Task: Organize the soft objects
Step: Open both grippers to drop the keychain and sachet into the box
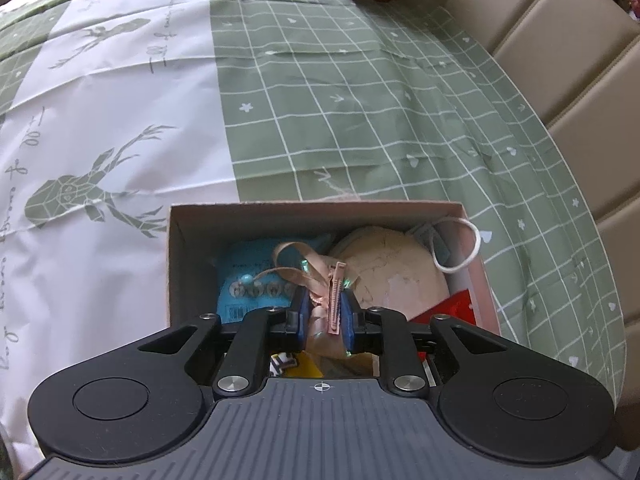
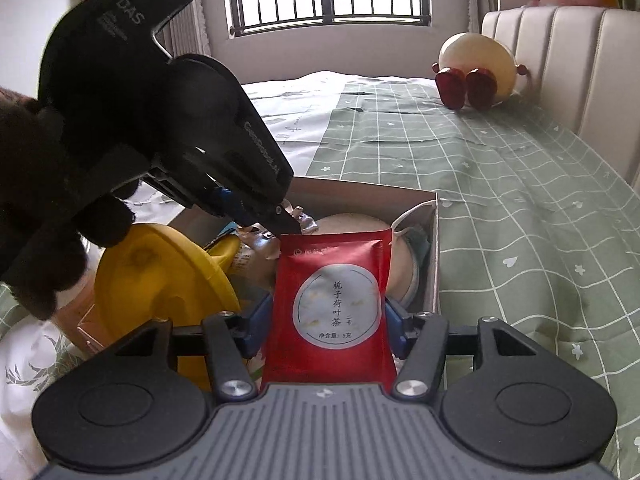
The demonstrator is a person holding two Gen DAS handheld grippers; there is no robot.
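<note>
Gripping a pink hair clip (image 1: 335, 300) with a trailing ribbon bow, the left hand-held gripper (image 1: 325, 316) hangs over the open cardboard box (image 1: 320, 210) that sits on the bed's green checked cover (image 1: 360, 100). Its blue pads are pressed against the clip from both sides. Inside the box lie a blue packet (image 1: 248, 280) at the left, a round beige cushion-like item (image 1: 396, 264) with cracked surface at the right, and a white elastic loop (image 1: 464, 248) draped over the far right wall.

From the right wrist view, the right hand-held gripper (image 2: 330, 316) is closed on a red tea sachet (image 2: 332, 308), held upright in front of the same box. A yellow round object (image 2: 160, 280) rests at the box's left side. A cream plush toy (image 2: 476, 68) with red feet sits further up the bed against the padded headboard (image 2: 560, 72).
</note>
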